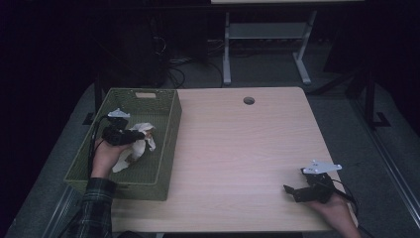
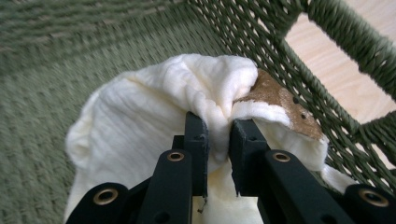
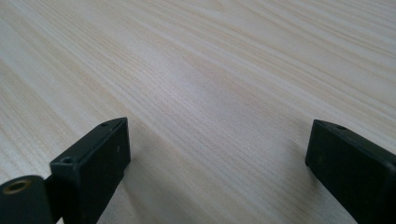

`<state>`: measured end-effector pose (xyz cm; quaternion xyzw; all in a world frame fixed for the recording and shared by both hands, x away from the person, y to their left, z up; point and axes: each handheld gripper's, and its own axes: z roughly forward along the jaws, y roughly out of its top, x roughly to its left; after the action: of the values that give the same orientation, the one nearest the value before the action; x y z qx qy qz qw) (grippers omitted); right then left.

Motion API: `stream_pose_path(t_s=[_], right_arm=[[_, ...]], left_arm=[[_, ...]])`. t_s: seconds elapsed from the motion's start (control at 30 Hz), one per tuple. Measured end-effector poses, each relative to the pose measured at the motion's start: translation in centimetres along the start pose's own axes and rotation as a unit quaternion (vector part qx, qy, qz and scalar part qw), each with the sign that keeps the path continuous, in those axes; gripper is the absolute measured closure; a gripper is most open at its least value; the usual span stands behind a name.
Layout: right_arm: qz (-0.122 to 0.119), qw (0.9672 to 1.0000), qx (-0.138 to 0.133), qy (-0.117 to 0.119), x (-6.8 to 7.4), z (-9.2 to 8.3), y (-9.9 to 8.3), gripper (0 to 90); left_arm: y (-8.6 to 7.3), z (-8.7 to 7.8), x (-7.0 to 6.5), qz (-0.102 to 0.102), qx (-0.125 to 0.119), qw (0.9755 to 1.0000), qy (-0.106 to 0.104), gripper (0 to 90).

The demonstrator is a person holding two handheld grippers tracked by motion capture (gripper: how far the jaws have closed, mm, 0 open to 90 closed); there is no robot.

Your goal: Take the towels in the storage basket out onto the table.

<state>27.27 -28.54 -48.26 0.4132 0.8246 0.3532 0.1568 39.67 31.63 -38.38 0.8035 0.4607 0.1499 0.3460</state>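
Cloth [image 2: 154, 121], cream with a brown patch, sits bunched inside the green woven basket [image 1: 163, 106] at the surface's left edge; the left hand-held gripper [image 1: 130, 135] pinches a fold of it between nearly closed jaws; whether it is going in or coming out I cannot tell, so progress is unclear; the right hand-held gripper [image 1: 293, 192] rests wide open and empty near the front right; the pale wood surface [image 1: 237, 148] is otherwise bare; the room behind is dark, with another table's legs and cables.
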Motion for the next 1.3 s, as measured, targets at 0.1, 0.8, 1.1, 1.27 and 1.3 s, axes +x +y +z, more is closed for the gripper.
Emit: stream_pose_path(t_s=[0.1,0.8,1.1,1.27,1.3], right_arm=[[0.000,1.0000,0.000,0.000,0.0,0.0,0.0,6.1],[0.001,1.0000,0.000,0.000,0.0,0.0,0.0,6.1],[0.000,1.0000,0.000,0.000,0.0,0.0,0.0,6.2],[-0.001,1.0000,0.000,0.000,0.0,0.0,0.0,6.1],[0.000,1.0000,0.000,0.000,0.0,0.0,0.0,6.1]], left_arm=[[0.0,-0.3,-0.1,-0.010,-0.038,0.9991,-0.015,77.9],[3.0,-4.0,-2.6,-0.002,-0.118,0.9900,-0.078,77.9],[4.8,-6.0,-3.7,0.010,-0.146,0.9855,-0.087,78.1],[5.5,-6.7,-4.0,0.010,-0.155,0.9825,-0.103,78.1],[5.8,-6.8,-4.2,0.012,-0.157,0.9820,-0.105,78.2]])
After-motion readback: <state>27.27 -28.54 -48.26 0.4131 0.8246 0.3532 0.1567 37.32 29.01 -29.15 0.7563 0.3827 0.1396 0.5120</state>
